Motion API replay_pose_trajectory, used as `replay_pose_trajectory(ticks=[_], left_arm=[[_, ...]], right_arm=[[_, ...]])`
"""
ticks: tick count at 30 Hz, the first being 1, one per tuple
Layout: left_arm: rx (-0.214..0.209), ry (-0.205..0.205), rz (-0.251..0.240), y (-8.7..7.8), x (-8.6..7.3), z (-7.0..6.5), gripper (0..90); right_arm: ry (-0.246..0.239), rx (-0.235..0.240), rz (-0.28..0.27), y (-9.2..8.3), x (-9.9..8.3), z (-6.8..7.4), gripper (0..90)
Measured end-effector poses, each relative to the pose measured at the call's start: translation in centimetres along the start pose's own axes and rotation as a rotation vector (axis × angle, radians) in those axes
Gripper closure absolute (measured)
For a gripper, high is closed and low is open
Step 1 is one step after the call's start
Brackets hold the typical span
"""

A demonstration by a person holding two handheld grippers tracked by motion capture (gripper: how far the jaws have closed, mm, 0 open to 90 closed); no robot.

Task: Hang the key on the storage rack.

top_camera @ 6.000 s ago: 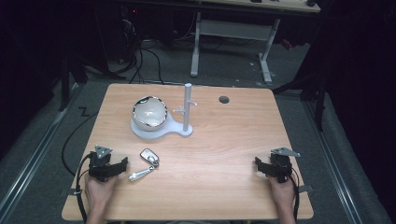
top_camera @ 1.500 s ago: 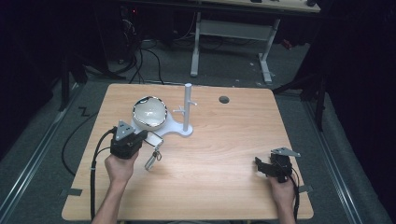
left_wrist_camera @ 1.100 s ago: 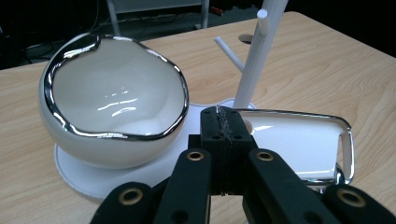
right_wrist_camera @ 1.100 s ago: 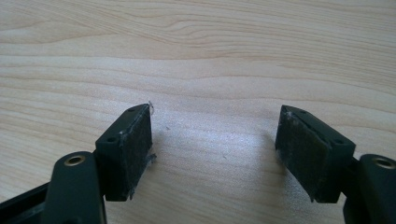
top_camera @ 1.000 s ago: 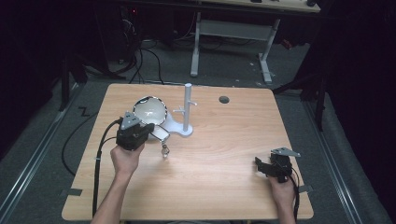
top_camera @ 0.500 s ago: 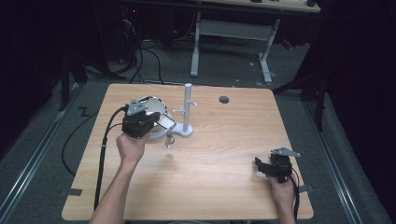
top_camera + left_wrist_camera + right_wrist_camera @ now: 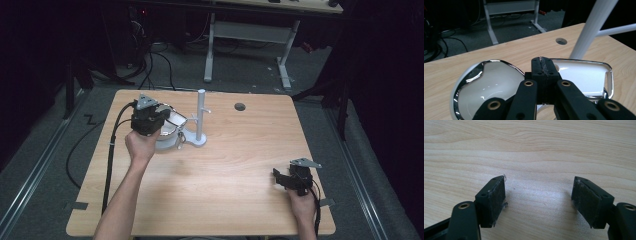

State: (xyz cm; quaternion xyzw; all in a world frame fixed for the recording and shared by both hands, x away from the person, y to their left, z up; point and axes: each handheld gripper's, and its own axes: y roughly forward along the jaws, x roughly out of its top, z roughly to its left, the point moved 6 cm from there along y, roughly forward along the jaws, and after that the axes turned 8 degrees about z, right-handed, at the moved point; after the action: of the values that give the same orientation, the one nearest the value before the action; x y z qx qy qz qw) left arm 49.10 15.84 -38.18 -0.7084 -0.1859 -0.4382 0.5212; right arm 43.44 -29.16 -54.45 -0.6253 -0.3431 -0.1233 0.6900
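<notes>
My left gripper (image 7: 169, 124) hovers over a white, chrome-rimmed bowl (image 7: 164, 138) at the foot of a white stand (image 7: 201, 113). Its jaws are shut, and a small bunch of keys (image 7: 178, 138) dangles from them beside the stand's base. In the left gripper view the shut left gripper (image 7: 543, 67) sits above the bowl (image 7: 486, 85) and a chrome-edged rectangular dish (image 7: 584, 75); the stand's pole (image 7: 591, 27) and a side peg (image 7: 616, 29) rise just beyond. The keys are hidden under the jaws there. My right gripper (image 7: 280, 179) rests open at the table's near right, with bare wood between its pads (image 7: 496, 200).
The wooden table (image 7: 235, 165) has a round cable hole (image 7: 240, 106) behind the stand. The left gripper's cable (image 7: 112, 150) trails off the table's left side. A desk frame (image 7: 250, 35) stands on the dark floor beyond the far edge.
My left gripper closed on the keys near the table's front left, lifted them, and carried them back and right to the stand. The right gripper has not moved.
</notes>
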Motion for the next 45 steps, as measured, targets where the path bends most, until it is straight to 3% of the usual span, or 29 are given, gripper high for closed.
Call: replay_pose_trajectory(ticks=[9, 15, 21, 27, 39, 45], left_arm=[[0.047, -0.013, 0.023, 0.5, 1.3, 0.8, 89.7], [0.056, -0.019, 0.022, 0.9, 2.1, 1.0, 89.7], [0.048, -0.052, -0.005, 0.9, 3.4, 1.2, 89.7], [0.058, -0.039, -0.013, 0.8, 4.1, 1.0, 89.7], [0.083, -0.069, -0.006, 1.3, 4.3, 1.8, 89.7], [0.08, -0.07, -0.019, 1.3, 4.8, 1.5, 89.7]], right_arm=[[-0.001, 0.001, 0.0, 0.0, 0.0, 0.0, 27.5], [-0.003, 0.001, 0.0, 0.0, 0.0, 0.0, 27.5], [-0.004, 0.002, 0.0, 0.0, 0.0, 0.0, 27.5], [-0.005, 0.002, 0.0, 0.0, 0.0, 0.0, 27.5], [-0.006, 0.003, 0.0, 0.0, 0.0, 0.0, 27.5], [-0.006, 0.002, 0.0, 0.0, 0.0, 0.0, 27.5]])
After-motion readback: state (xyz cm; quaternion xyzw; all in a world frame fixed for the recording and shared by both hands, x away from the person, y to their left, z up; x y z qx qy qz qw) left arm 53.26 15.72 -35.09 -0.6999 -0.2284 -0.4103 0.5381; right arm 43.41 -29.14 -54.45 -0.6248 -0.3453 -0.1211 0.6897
